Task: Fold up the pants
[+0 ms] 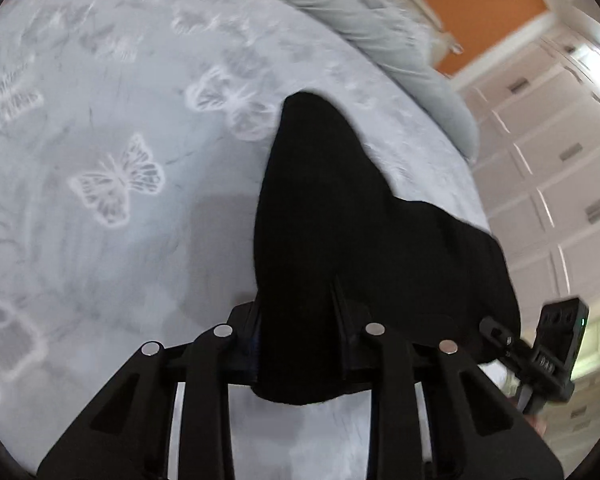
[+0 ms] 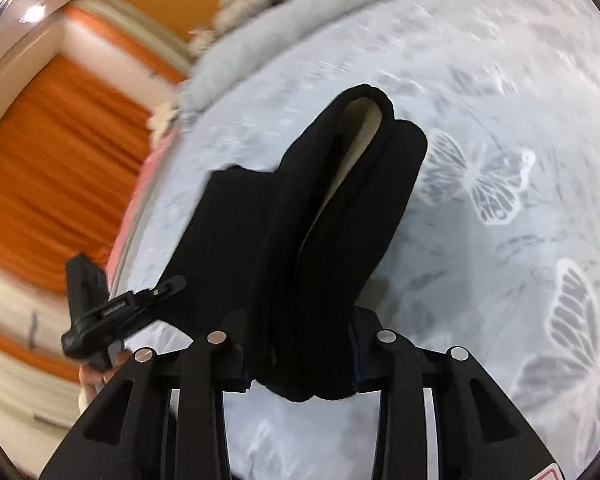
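Observation:
The black pants (image 1: pixel 340 220) hang lifted above the pale bedsheet (image 1: pixel 100 220), held by both grippers. My left gripper (image 1: pixel 300 320) is shut on one end of the pants; the cloth drapes over and between its fingers. My right gripper (image 2: pixel 300 332) is shut on the other end of the pants (image 2: pixel 320 220), where the folded layers show a pale lining. The right gripper also shows in the left wrist view (image 1: pixel 540 344) at the far right, and the left gripper shows in the right wrist view (image 2: pixel 112 308) at the left. Both views are motion-blurred.
The sheet (image 2: pixel 500 100) has a white butterfly print. A rolled grey blanket (image 1: pixel 360 28) lies along the bed's far edge. White cabinets (image 1: pixel 548 160) stand beyond the bed on one side, orange curtains (image 2: pixel 60 160) on the other.

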`<state>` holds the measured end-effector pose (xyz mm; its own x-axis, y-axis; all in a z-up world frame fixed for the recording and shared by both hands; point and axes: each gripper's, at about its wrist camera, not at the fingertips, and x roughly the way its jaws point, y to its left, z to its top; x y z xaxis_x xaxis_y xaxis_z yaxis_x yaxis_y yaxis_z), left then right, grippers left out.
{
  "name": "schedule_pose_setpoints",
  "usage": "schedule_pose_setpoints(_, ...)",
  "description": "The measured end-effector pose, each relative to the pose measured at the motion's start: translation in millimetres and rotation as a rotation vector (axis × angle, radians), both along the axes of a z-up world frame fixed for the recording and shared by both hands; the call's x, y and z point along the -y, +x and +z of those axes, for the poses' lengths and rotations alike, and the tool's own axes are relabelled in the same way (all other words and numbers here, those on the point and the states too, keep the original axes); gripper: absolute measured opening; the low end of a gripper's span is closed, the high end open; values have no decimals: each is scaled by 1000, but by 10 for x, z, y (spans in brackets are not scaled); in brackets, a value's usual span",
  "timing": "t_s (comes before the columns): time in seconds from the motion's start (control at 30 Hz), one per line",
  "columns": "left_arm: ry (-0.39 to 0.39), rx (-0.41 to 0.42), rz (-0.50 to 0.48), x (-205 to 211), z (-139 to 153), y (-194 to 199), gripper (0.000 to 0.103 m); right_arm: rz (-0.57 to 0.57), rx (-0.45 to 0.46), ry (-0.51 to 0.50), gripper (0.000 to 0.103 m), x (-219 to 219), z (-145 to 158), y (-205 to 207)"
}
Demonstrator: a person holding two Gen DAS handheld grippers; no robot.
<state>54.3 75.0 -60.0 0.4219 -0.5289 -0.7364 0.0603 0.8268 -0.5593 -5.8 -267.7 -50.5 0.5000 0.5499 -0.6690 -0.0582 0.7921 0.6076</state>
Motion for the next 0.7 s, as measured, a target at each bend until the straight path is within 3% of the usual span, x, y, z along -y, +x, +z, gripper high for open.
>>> schedule_pose_setpoints(0.07,3,-4,-32,-35,68,-191,29,24,-16,-4,34,32,26,-208)
schedule_pose_setpoints(0.13,41,-38,-62,-39,-91,-351,40,33,-94,-60,43,35,-202,-290)
schedule_pose_setpoints(0.2,161,-70,-40,-23,-322,-458,45,-22,-236,-235,69,68,-582,-348)
schedule_pose_setpoints(0.27,138,-25,-25,-80,-233,-505,48,-74,-200,-168,67,148,-497,-374)
schedule_pose_setpoints(0.33,193,136,46,-162,96,-565,53,-158,3,-220,67,204,-63,-438)
schedule_pose_setpoints(0.37,217,210,86,-190,239,-595,65,-173,63,-224,65,185,68,-441)
schedule_pose_setpoints(0.4,234,273,126,-199,383,-604,70,-162,101,-208,44,129,172,-393)
schedule_pose_setpoints(0.47,219,319,141,-162,511,-540,70,-93,134,-167,17,-84,267,-219)
schedule_pose_setpoints(0.57,159,289,124,5,479,-367,70,27,107,-191,10,-624,171,105)
schedule_pose_setpoints(0.7,178,148,72,412,24,77,70,138,17,-237,9,-1183,-172,347)
